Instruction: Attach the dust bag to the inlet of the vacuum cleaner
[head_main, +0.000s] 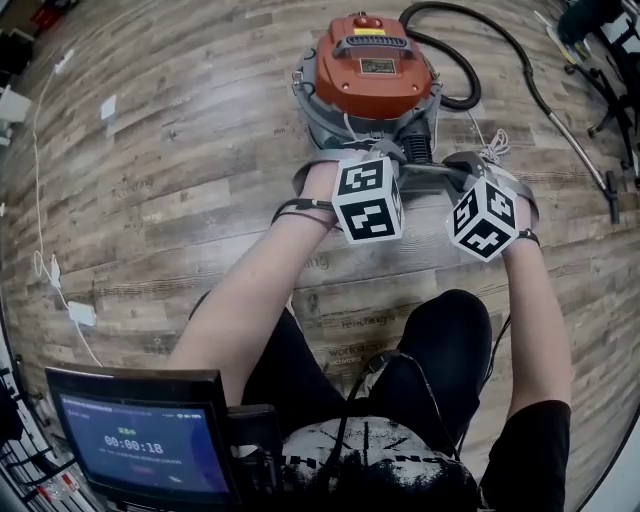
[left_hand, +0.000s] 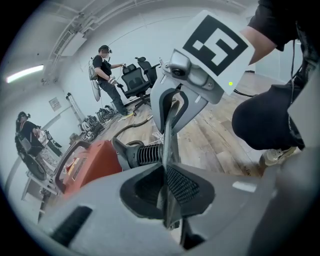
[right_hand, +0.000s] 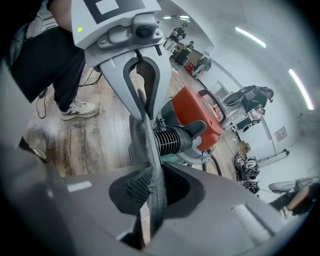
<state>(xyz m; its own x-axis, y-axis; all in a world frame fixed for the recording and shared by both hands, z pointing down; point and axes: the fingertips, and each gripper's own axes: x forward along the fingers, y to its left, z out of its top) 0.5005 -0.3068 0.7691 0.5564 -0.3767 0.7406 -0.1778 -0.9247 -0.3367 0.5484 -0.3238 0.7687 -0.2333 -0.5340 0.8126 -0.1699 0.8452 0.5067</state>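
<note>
Pinching the dust bag (right_hand: 152, 160) edge-on, both hand-held grippers (left_hand: 167, 197) (right_hand: 150, 200) apparently face the inlet (right_hand: 175, 139).

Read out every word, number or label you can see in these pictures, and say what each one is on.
"00:00:18": on the screen at the lower left of the head view; the smaller lines around it are too small to read.
Yellow label and plate on the vacuum cleaner: too small to read.
Print on the floor: blurred, unreadable.

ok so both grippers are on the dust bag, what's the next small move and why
Probably ease the dust bag forward onto the ribbed inlet of the vacuum cleaner: left gripper and right gripper are both shut on its edge, right beside that inlet.
</note>
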